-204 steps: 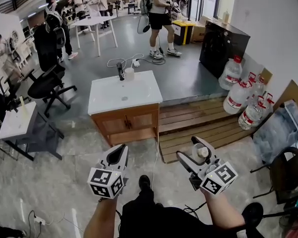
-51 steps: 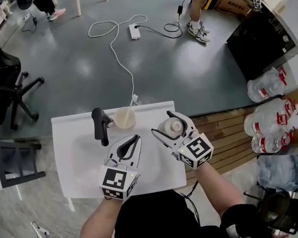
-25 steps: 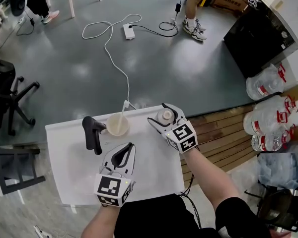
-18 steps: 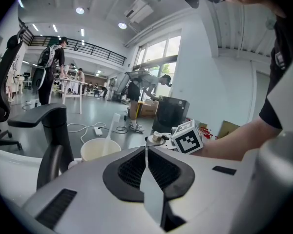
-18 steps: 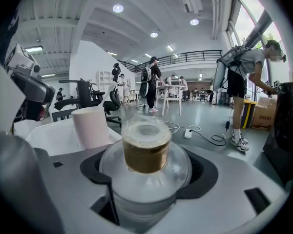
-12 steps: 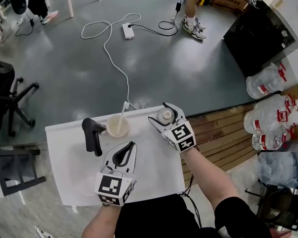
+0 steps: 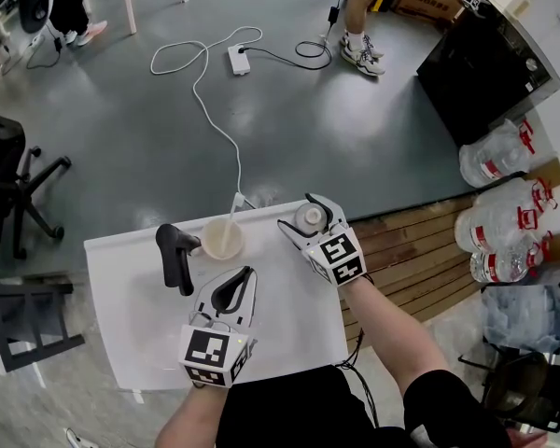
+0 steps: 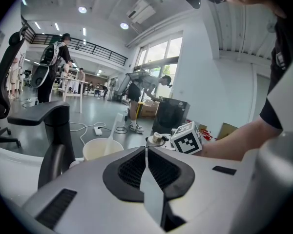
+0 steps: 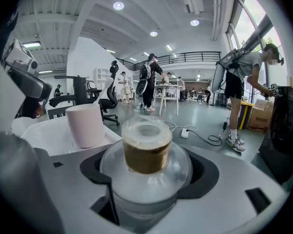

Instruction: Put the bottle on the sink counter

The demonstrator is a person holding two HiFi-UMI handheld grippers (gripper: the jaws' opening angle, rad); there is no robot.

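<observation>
**Change since earlier frames.** Since the frame 2.0 s ago the right gripper (image 7: 299, 213) has carried the bottle (image 7: 310, 218) from mid-bench towards the far right corner of the bench (image 7: 289, 320). Against the frame 0.5 s ago, no appreciable shift in either gripper.

**Head view.** The bottle stands upright, cap upward, over the far right corner of the bench, just right of the cup (image 7: 222, 238). The right jaws curve round its body from both sides. The left gripper (image 7: 243, 273) lies over the middle of the bench, jaws pressed together, holding nothing. The tap (image 7: 175, 255) stands left of the cup, near the far edge. Judgement: the corner is chosen because it is bare and well apart from the tap, and the left gripper is parked out of the way.

**Left gripper view.** The jaws meet in a closed seam with nothing between them. Beyond their tips are the cup (image 8: 101, 147), the tap (image 8: 53, 130) and, further right, the bottle's cap (image 8: 157, 138) beside the right gripper's marker cube.

**Right gripper view.** The jaws pinch the clear bottle (image 9: 145, 160) below its shoulder, its brown-necked cap rising centrally between them. The cup (image 9: 86, 125) stands to its left on the bench. The bottle's base is hidden, so contact with the bench cannot be confirmed. Judgement: placement is nearly complete. What remains is to seat the base and spread the jaws without tipping it.
</observation>
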